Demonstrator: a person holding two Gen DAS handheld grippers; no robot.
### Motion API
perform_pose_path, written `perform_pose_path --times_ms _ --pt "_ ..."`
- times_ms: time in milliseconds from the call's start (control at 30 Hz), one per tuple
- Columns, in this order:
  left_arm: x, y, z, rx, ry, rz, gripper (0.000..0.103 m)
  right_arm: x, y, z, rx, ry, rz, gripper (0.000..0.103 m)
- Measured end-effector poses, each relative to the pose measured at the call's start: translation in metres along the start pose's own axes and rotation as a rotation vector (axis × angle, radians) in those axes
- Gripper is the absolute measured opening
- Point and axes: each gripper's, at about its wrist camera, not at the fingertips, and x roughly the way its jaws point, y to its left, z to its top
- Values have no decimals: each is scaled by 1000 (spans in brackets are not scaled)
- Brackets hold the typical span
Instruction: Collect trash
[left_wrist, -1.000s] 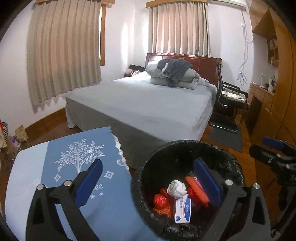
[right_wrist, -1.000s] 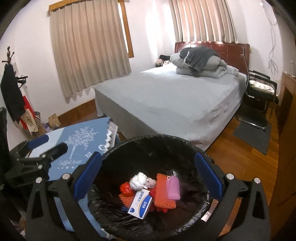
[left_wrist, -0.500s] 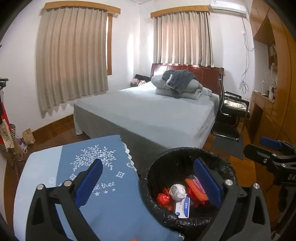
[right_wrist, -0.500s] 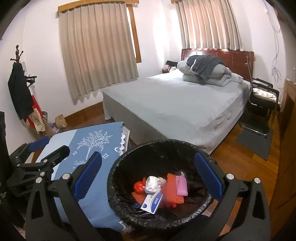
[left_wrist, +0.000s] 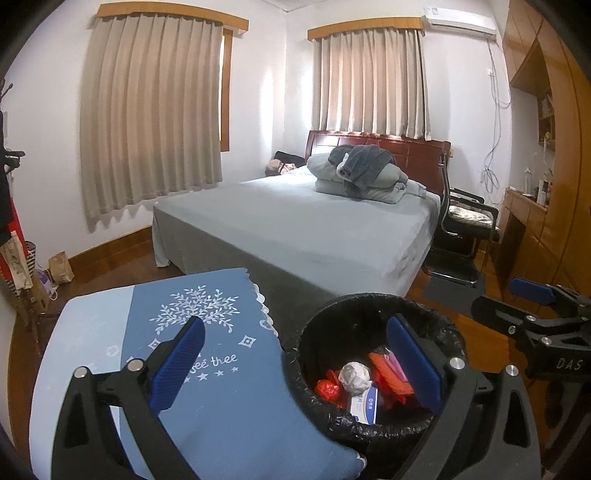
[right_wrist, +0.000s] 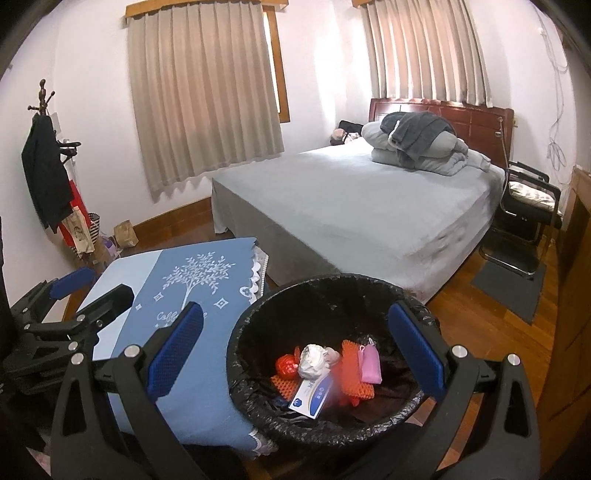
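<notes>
Both grippers are wide open and hold nothing: the left gripper (left_wrist: 291, 362) hangs over the table (left_wrist: 229, 406) and the bin (left_wrist: 373, 306), the right gripper (right_wrist: 295, 354) over the same bin (right_wrist: 332, 284). No loose trash shows on the table, so the collecting seems nearly finished. To do this step well, each tool should be kept high, clear of the black liner, while the person checks for items left.

The bin stands just beside the table. Inside lie a white wad (right_wrist: 314, 360), a red ball (right_wrist: 286, 365), orange mesh (right_wrist: 351, 373), a pink pouch (right_wrist: 369, 363) and a small box (right_wrist: 312, 397).
</notes>
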Motion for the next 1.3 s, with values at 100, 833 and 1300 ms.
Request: perform_pose_path --times_ms 100,833,1300 --pt "-3 0 -1 3 -2 2 97 -1 3 -1 -3 0 4 98" --pt "-7 -3 0 14 -6 5 97 -1 6 -2 -4 -1 4 97" --pt "-7 -3 0 14 -6 6 97 -1 7 -3 -5 0 4 97"
